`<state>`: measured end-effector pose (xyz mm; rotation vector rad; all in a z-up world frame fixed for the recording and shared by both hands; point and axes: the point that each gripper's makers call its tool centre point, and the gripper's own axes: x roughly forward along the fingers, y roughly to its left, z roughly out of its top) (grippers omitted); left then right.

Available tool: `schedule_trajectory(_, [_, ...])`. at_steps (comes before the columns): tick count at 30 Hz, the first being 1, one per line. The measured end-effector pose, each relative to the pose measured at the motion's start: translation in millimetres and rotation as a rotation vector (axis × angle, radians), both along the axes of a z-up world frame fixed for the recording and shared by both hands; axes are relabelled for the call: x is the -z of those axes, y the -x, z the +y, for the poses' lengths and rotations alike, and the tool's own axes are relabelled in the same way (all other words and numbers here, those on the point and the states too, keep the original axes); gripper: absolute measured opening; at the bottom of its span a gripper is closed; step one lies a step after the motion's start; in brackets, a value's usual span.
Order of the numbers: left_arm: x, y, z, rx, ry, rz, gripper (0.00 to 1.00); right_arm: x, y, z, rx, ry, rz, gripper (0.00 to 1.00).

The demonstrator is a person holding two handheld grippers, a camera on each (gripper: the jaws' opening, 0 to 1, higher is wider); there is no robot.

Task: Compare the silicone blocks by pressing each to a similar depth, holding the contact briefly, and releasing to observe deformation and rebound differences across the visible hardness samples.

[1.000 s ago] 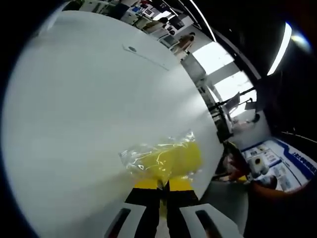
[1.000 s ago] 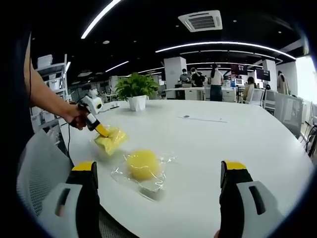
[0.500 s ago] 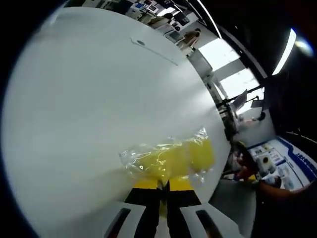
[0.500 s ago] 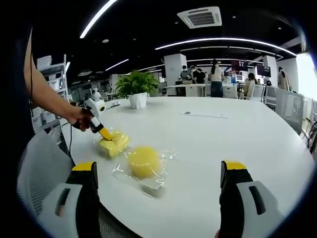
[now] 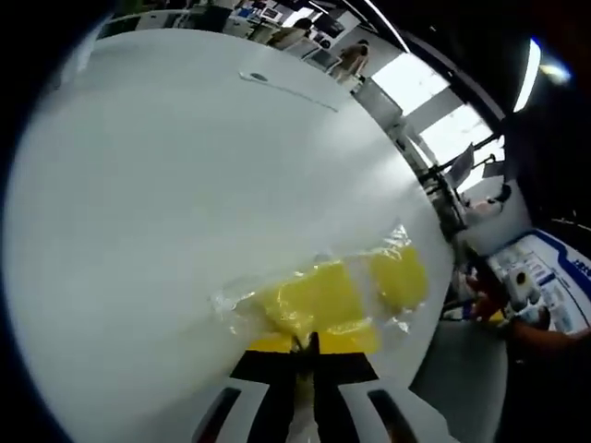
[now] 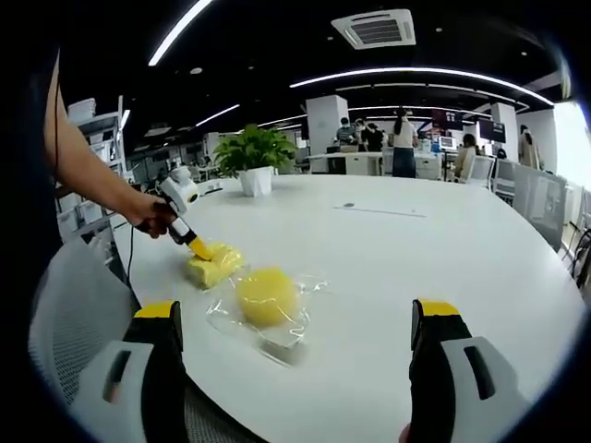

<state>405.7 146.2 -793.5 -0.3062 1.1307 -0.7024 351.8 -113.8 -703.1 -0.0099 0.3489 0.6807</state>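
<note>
A yellow silicone block in a clear bag [image 5: 309, 300] lies on the white table [image 5: 185, 166]. My left gripper [image 5: 302, 345] is shut on the near edge of that bagged block. Just to its right lies a second, rounder yellow block [image 5: 399, 275]. In the right gripper view the round block [image 6: 266, 295] sits in its own crinkled clear bag, with the bagged yellow block [image 6: 215, 265] beside it on the left. There the left gripper [image 6: 197, 247] pinches that block, held by a person's hand [image 6: 148, 218]. My right gripper [image 6: 295, 309] stands wide open above the near table, holding nothing.
A potted plant in a white pot [image 6: 252, 157] stands at the table's far left. A small round grommet [image 6: 348, 206] sits mid-table. A mesh chair back [image 6: 74, 314] is close by on the left. Several people stand at desks in the background.
The left gripper has shifted the bagged block a little towards the round block, which now shows at the right of the left gripper view. The right gripper has stayed open and still.
</note>
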Motion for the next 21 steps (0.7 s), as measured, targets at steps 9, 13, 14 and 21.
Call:
schedule_trajectory(9, [2.1, -4.3, 6, -0.028, 0.022, 0.000, 0.19, 1.6, 0, 0, -0.003, 0.018, 0.006, 0.96])
schedule_trajectory(13, [-3.6, -0.8, 5, -0.041, 0.073, -0.023, 0.33, 1.9, 0, 0, 0.001, 0.020, 0.006, 0.96])
schedule_trajectory(14, [-4.9, -0.2, 6, -0.041, 0.074, -0.031, 0.36, 1.9, 0, 0, 0.002, 0.019, 0.006, 0.96])
schedule_trajectory(21, [-22.8, -7.6, 30, -0.055, 0.014, -0.267, 0.76, 2.2, -1, -1, 0.005, 0.013, 0.005, 0.96])
